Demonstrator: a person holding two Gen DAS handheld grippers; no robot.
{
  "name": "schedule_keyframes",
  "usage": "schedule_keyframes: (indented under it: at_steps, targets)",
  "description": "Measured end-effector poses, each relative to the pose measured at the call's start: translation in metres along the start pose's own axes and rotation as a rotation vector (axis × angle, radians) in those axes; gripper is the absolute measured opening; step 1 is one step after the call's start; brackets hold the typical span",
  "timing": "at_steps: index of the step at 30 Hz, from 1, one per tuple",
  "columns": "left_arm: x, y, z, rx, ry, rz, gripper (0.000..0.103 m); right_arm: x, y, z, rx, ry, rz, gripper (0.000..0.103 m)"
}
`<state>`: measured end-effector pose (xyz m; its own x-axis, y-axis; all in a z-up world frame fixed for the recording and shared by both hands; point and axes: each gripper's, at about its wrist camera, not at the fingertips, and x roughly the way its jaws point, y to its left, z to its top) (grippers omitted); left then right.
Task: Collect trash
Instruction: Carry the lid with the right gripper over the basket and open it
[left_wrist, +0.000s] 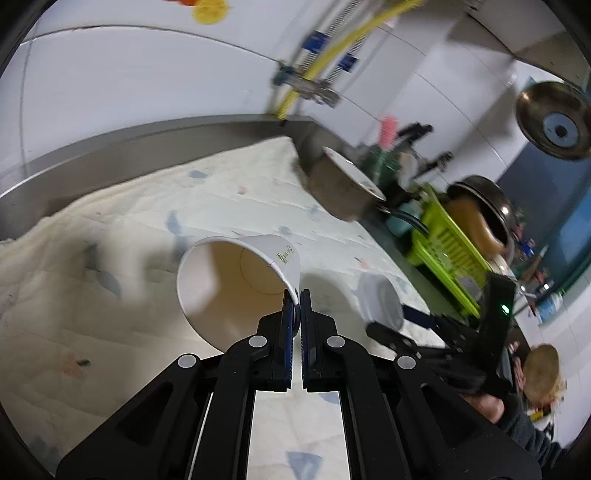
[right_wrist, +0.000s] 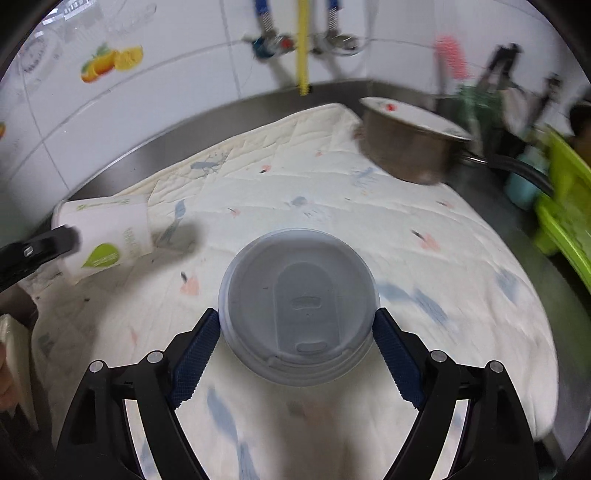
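Observation:
My left gripper (left_wrist: 295, 295) is shut on the rim of a white paper cup (left_wrist: 236, 280). It holds the cup on its side above the cloth, mouth toward the camera. The same cup (right_wrist: 107, 236), with a green leaf print, shows at the left of the right wrist view, with the left gripper's black finger over it. My right gripper (right_wrist: 297, 321) is shut on a grey plastic cup lid (right_wrist: 299, 306), gripped by its edges above the cloth. The lid (left_wrist: 380, 299) and the right gripper also show at the right of the left wrist view.
A quilted white cloth (right_wrist: 332, 192) covers a steel counter against a tiled wall. A metal pot (right_wrist: 410, 144) with a plate on it stands at the far right of the cloth. A green dish rack (left_wrist: 447, 254) with pans lies beyond it. Taps and a yellow hose (right_wrist: 303, 44) hang on the wall.

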<state>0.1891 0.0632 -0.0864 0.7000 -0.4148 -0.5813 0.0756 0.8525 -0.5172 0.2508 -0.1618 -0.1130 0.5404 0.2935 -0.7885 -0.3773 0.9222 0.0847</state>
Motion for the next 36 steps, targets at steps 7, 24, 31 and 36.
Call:
schedule_keyframes:
  at_steps: [7, 24, 31, 36]
  targets:
    - [0.003, -0.052, -0.027, 0.082, 0.055, -0.076, 0.002, -0.086, -0.036, -0.081, 0.101, -0.041, -0.088, 0.081]
    - [0.041, -0.193, -0.108, 0.301, 0.266, -0.271, 0.002, -0.147, -0.119, -0.249, 0.393, 0.081, -0.278, 0.081]
    - [0.062, -0.235, -0.147, 0.378, 0.370, -0.308, 0.002, -0.154, -0.131, -0.275, 0.469, 0.078, -0.271, 0.083]
    - [0.080, -0.256, -0.169, 0.427, 0.429, -0.303, 0.002, -0.167, -0.134, -0.285, 0.489, 0.050, -0.271, 0.085]
